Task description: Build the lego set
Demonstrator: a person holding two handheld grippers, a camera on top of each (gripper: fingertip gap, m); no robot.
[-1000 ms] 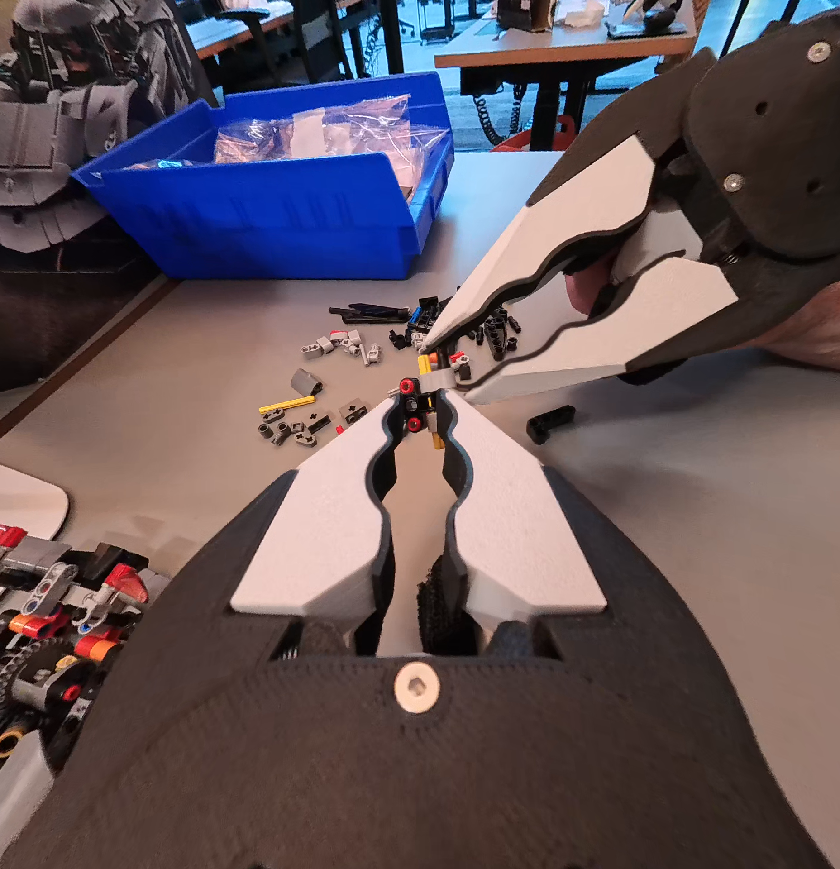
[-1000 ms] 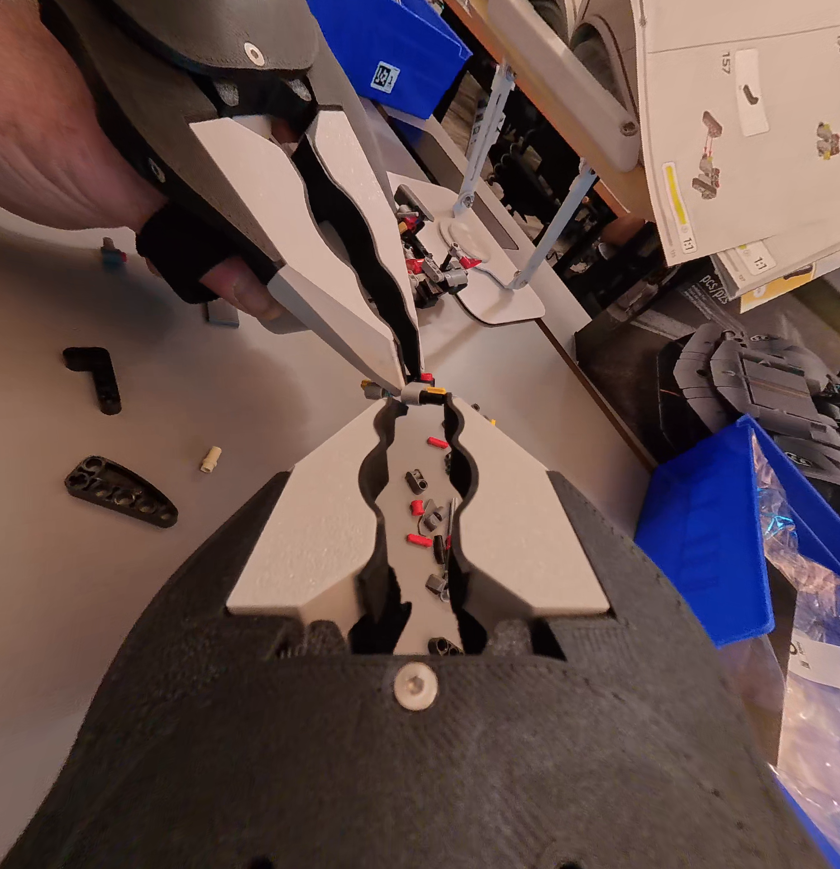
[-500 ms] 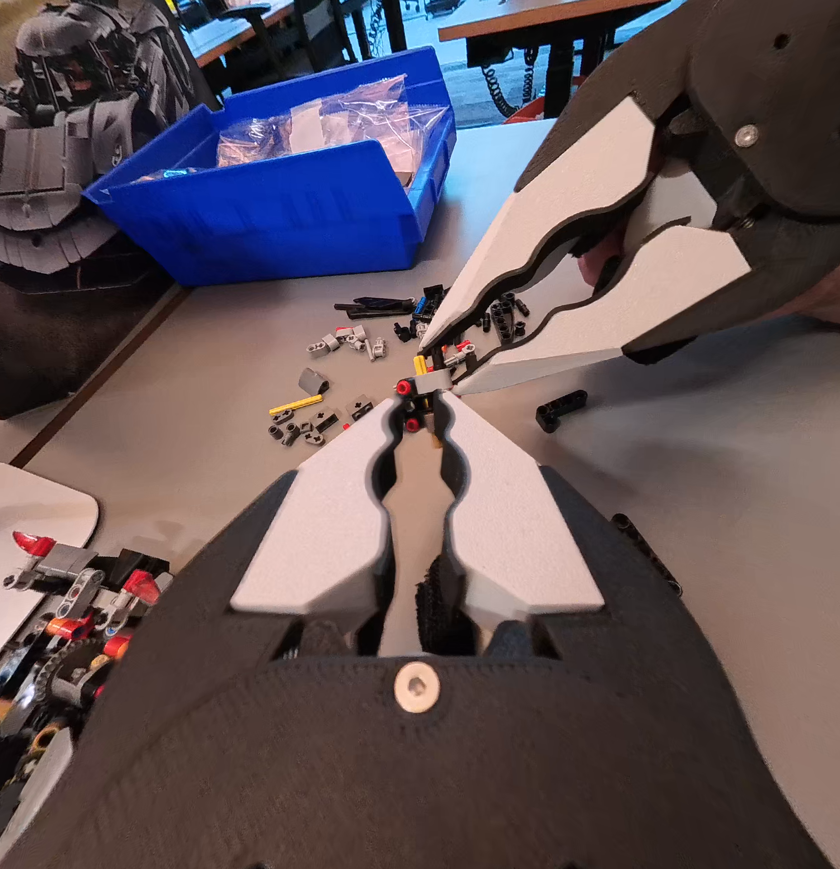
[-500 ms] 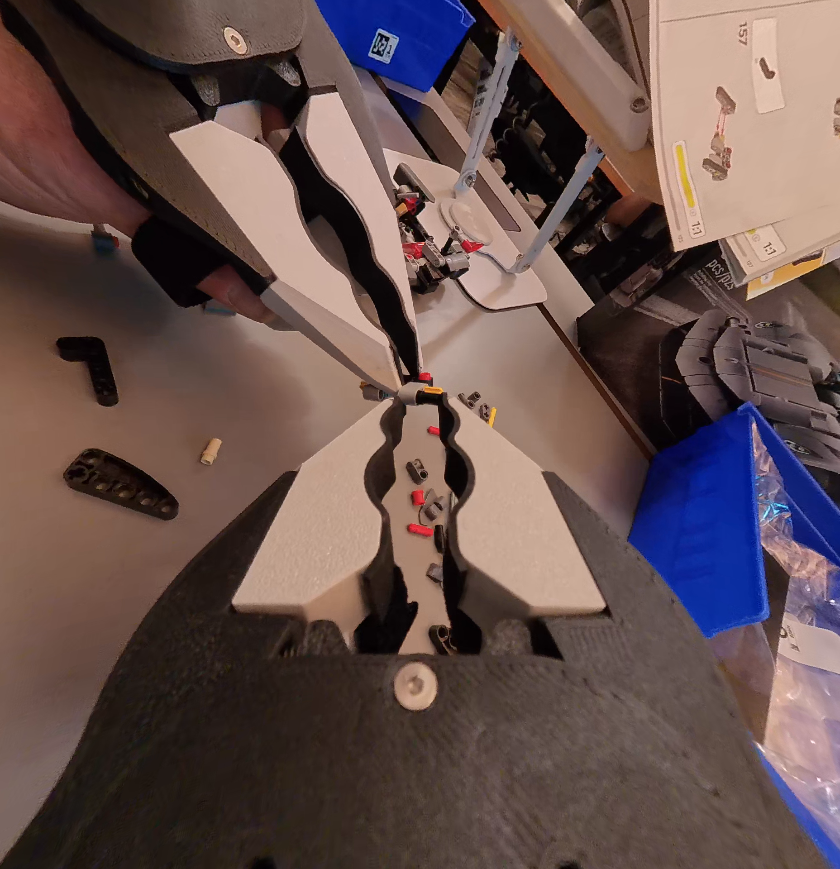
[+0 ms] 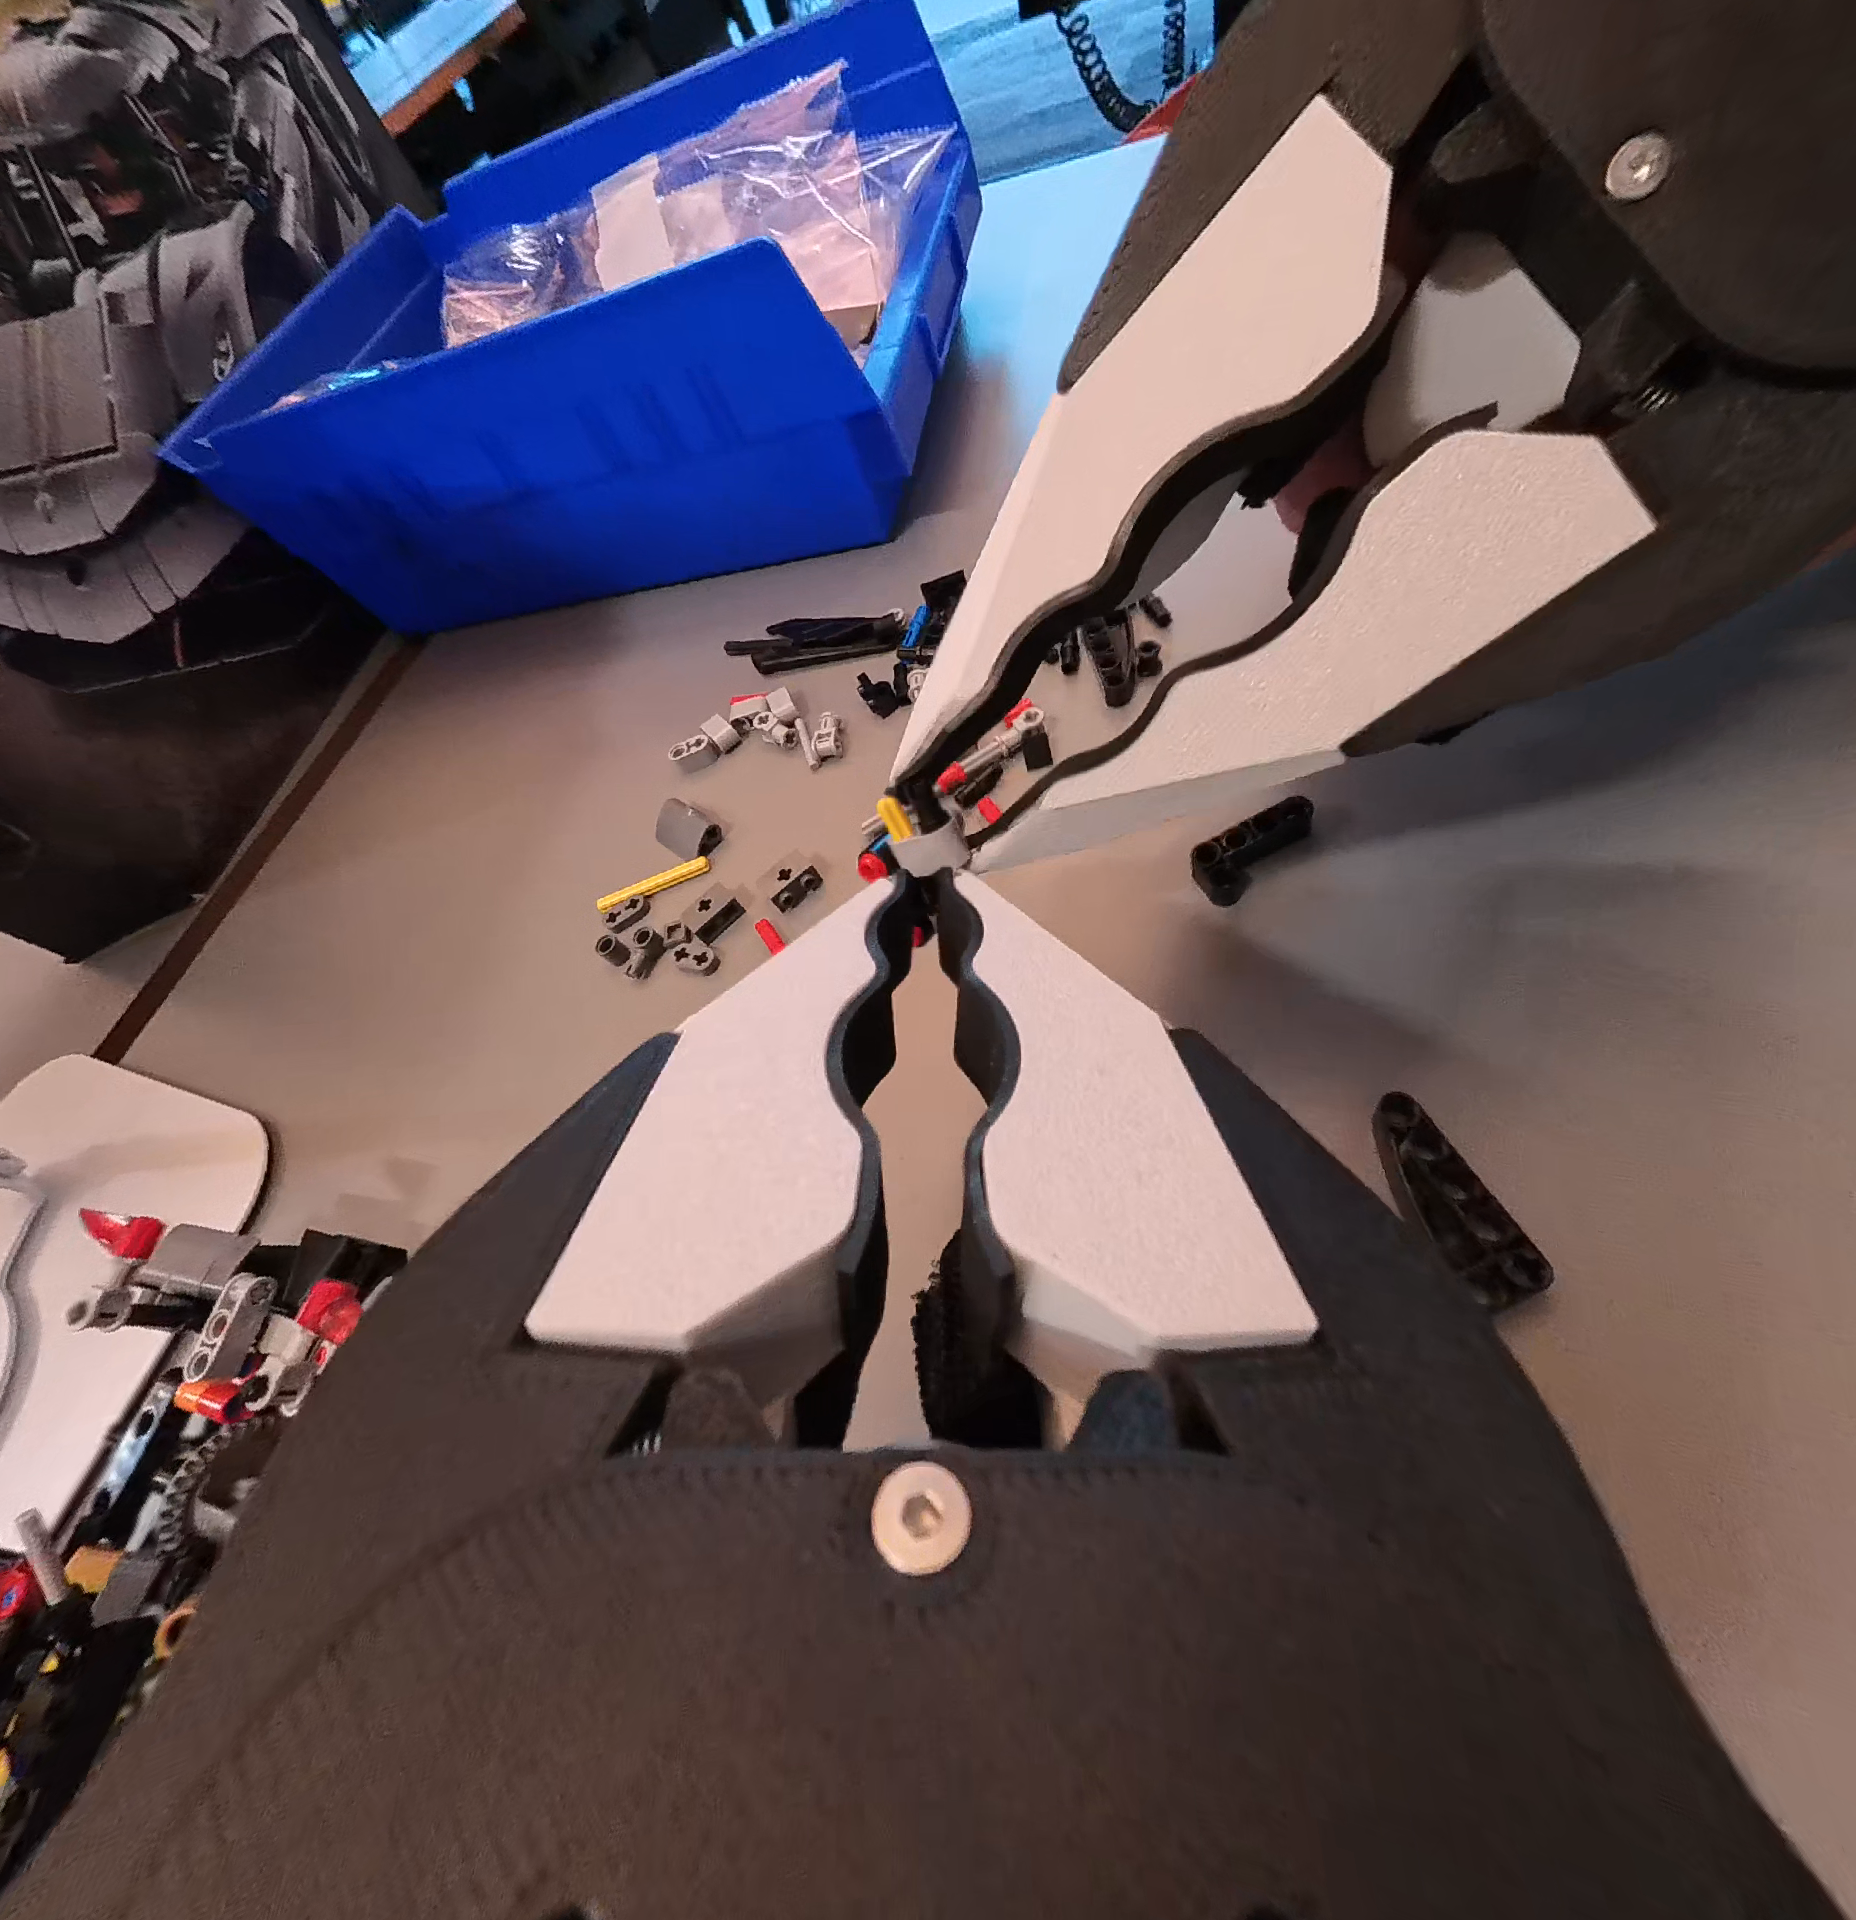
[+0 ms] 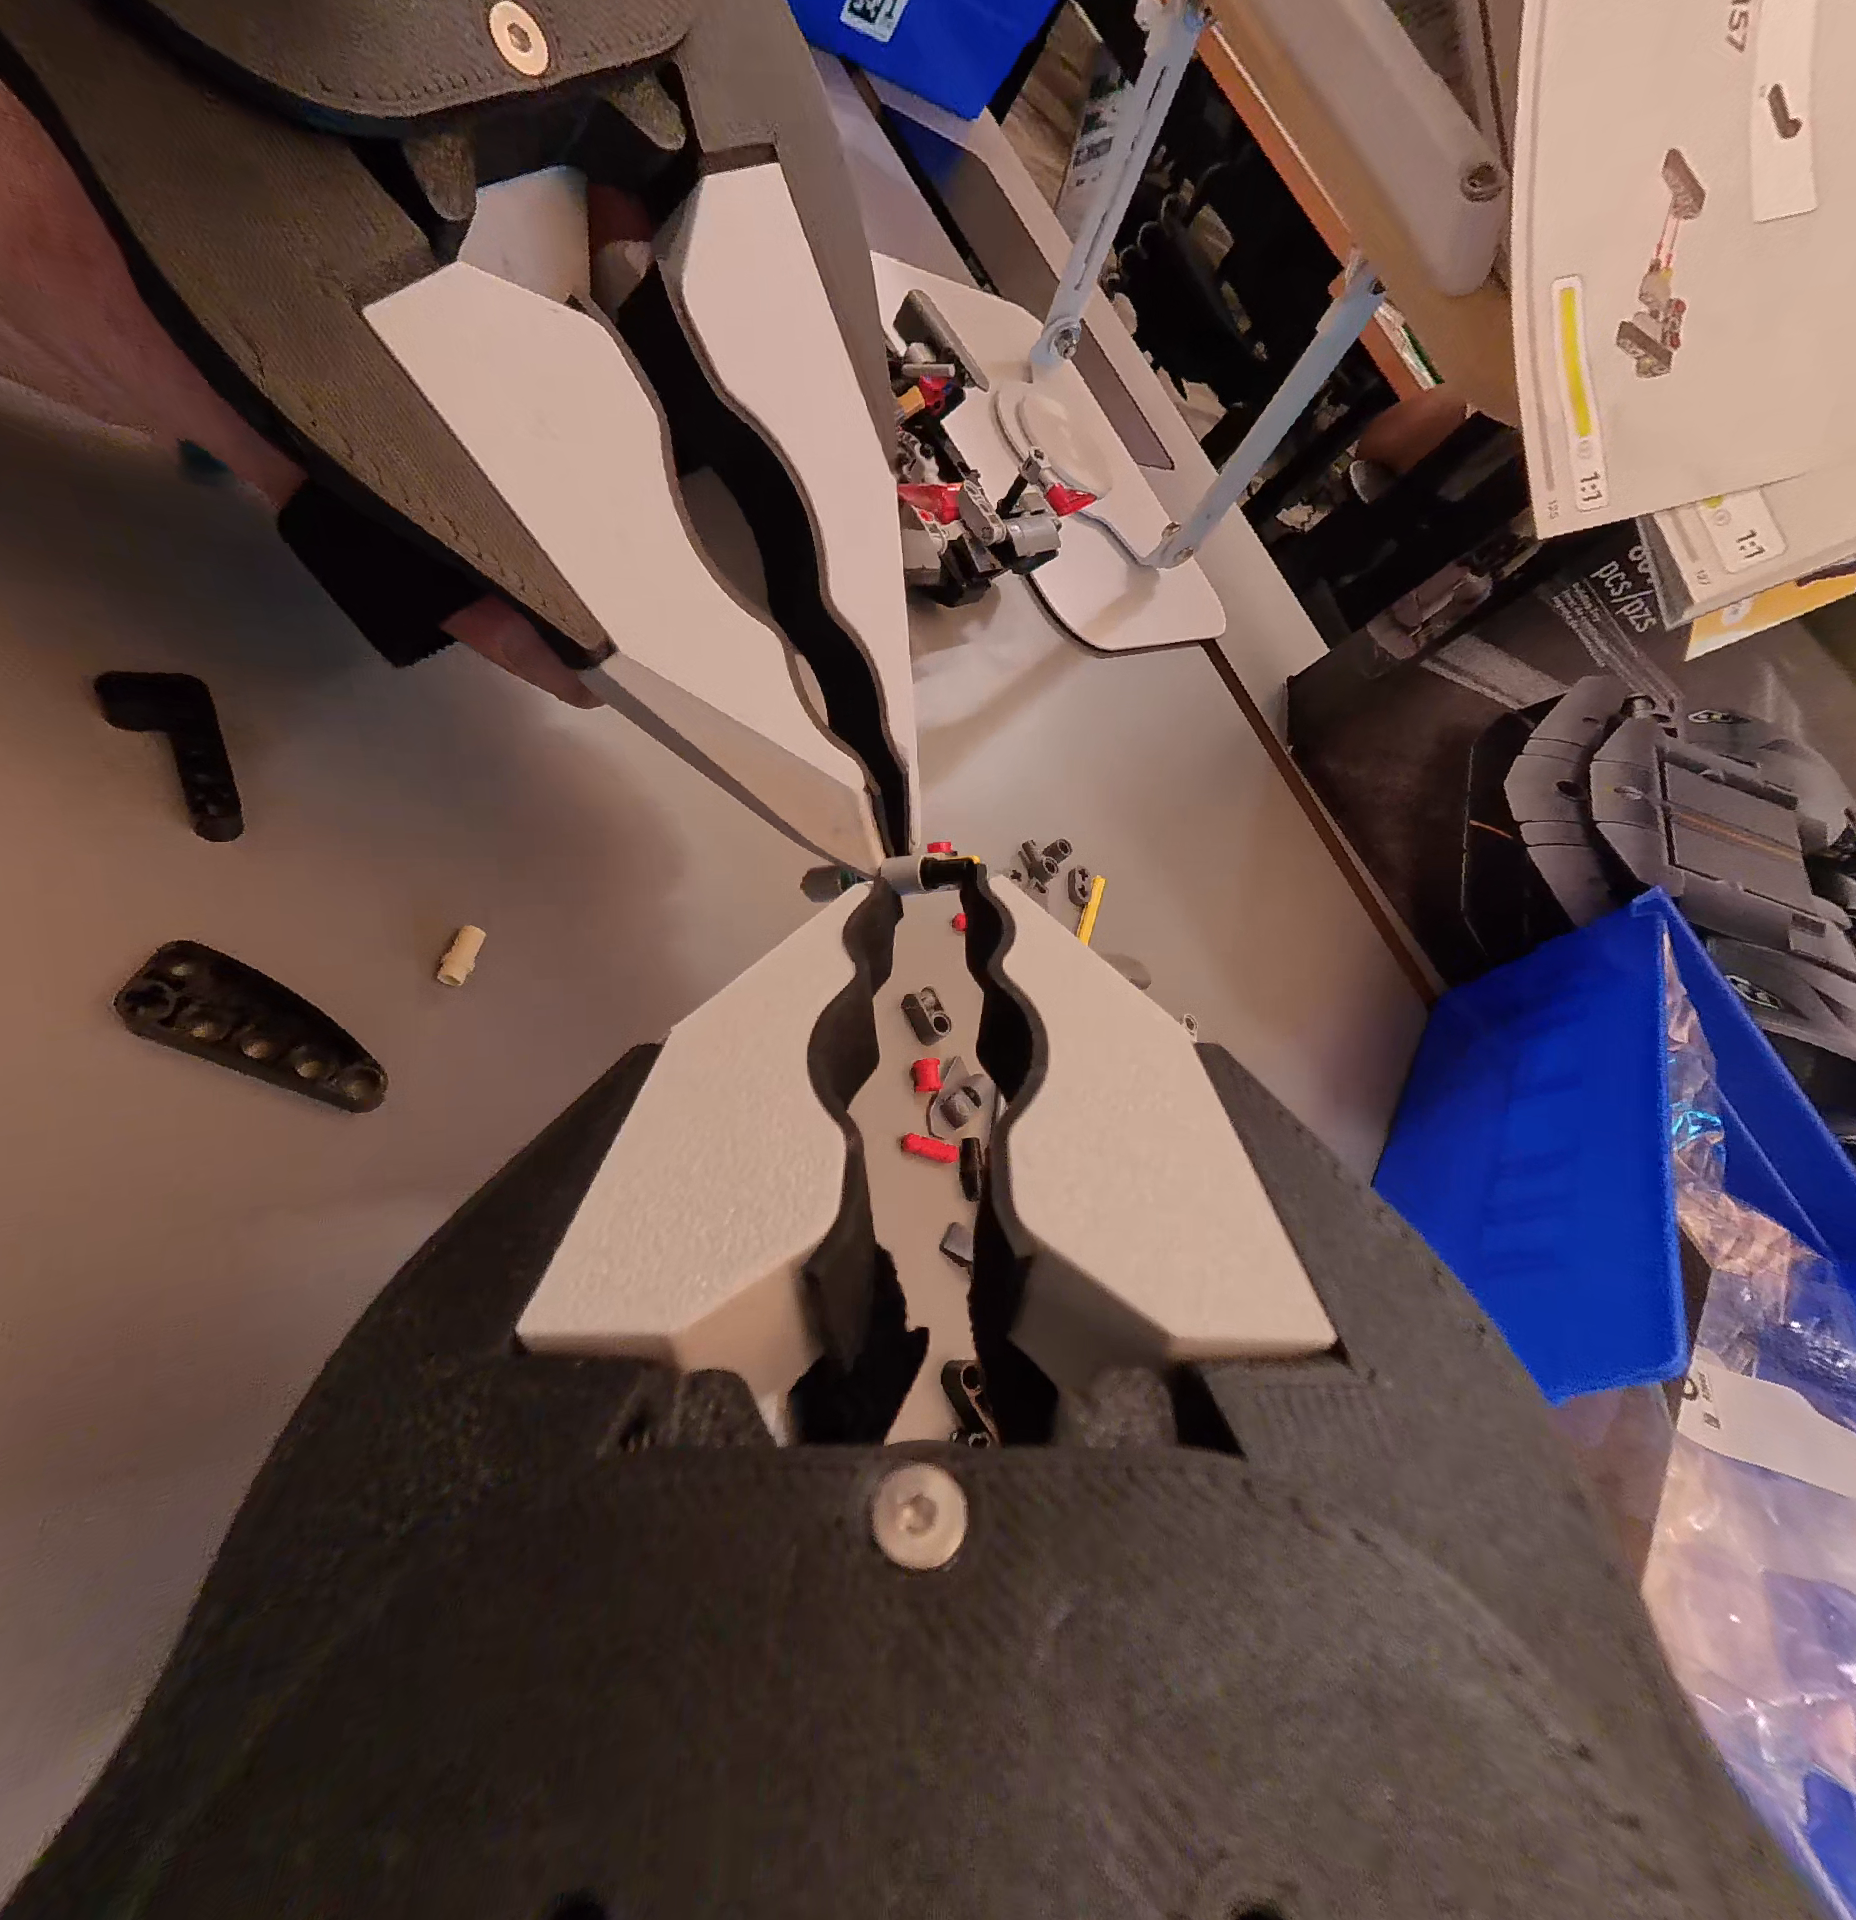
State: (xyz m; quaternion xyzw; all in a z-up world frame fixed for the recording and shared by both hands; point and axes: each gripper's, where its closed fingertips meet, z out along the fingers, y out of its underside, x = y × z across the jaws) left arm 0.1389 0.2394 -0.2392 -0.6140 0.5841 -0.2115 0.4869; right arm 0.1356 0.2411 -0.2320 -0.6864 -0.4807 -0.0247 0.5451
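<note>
A small grey-and-red subassembly [image 5: 919, 847] is pinched between the left gripper [image 5: 919, 899] and right gripper [image 6: 929, 883] fingers, tips meeting above the tabletop [image 5: 1526, 987], apparently for pressing parts together.

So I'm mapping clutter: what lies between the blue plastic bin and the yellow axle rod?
In the left wrist view, between the blue plastic bin and yellow axle rod: one grey curved piece.

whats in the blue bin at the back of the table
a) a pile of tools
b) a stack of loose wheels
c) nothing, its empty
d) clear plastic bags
d: in the left wrist view the blue bin holds crinkled clear plastic bags that rise above its rim; no wheels or tools show in it.
</note>
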